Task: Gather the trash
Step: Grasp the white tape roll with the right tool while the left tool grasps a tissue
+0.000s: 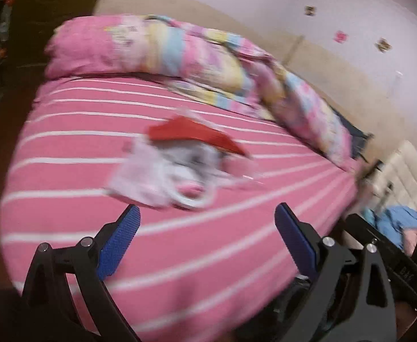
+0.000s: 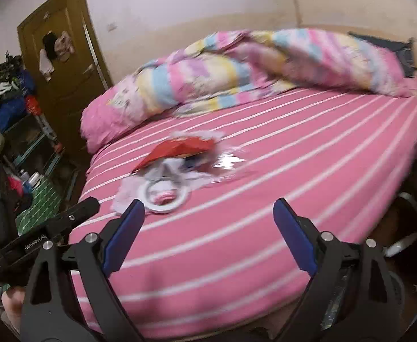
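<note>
We hold the left hand-held gripper (image 1: 205, 218) and right hand-held gripper (image 2: 208, 213) with jaws apart and empty, just short of the trash pile (image 2: 179, 165) mid-bed (image 2: 294, 171); we should take the red wrapper (image 2: 177, 149) first, pinching its raised edge

Rumpled pastel quilt (image 2: 237, 65) on pink striped bed (image 2: 294, 171); brown door (image 2: 63, 57).

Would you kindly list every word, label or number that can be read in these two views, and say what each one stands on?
"GenRoboLAI": white lettering on the black left gripper body, last letters partly hidden.
Small white print lower on that body: too small to read.
Pale marks on the black right gripper body: blurred, unreadable.
Wall stickers and red wrapper: blurred, no readable text.
</note>
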